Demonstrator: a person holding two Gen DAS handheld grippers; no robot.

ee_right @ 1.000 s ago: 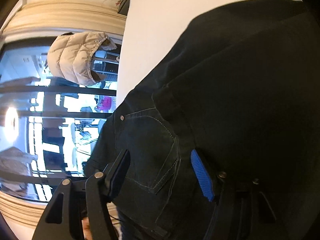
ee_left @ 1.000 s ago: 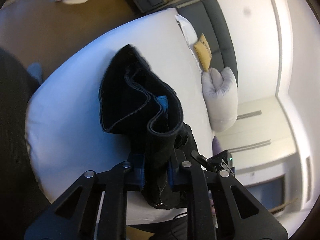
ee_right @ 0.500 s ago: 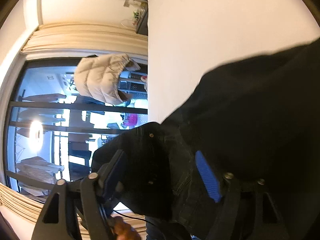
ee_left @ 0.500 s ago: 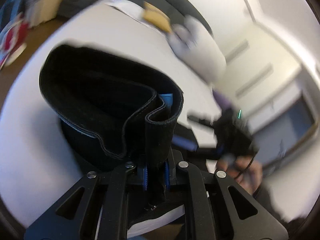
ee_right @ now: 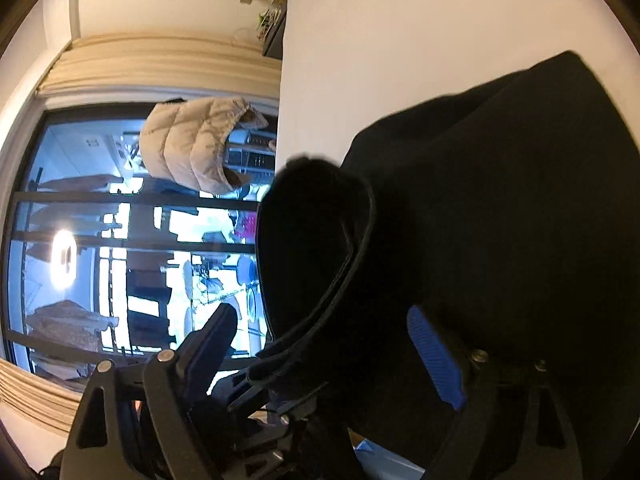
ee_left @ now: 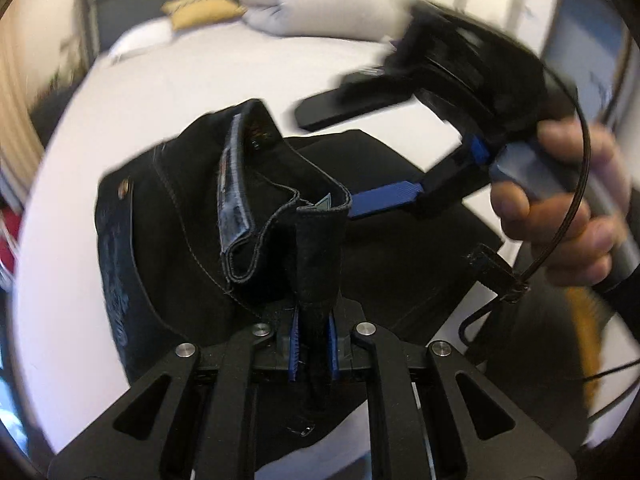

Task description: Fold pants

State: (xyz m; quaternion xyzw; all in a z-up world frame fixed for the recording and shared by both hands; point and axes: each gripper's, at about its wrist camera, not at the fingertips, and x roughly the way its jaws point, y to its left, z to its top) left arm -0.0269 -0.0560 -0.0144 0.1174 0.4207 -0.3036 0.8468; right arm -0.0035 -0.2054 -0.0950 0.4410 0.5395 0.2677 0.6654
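Two hand-held grippers work here: our left hand-held gripper [ee_left: 314, 354] stays clenched on the black pants' [ee_left: 192, 216] waistband, swung across above the white bed [ee_left: 168, 80]; our right hand-held gripper [ee_right: 320, 344] has just been opening, released, so the fold now hangs on one grip.

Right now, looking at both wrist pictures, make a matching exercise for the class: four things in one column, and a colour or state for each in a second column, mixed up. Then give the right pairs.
Things
1. left tool
2. right tool
3. black pants
4. cushion

States or colours
A. mustard yellow, at the head of the bed
B. jaws wide apart, having just opened further, clamping nothing
C. shut on a fold of dark fabric
D. bunched on the white bed sheet, waistband rivet showing

Pairs: 1-C, 2-B, 3-D, 4-A
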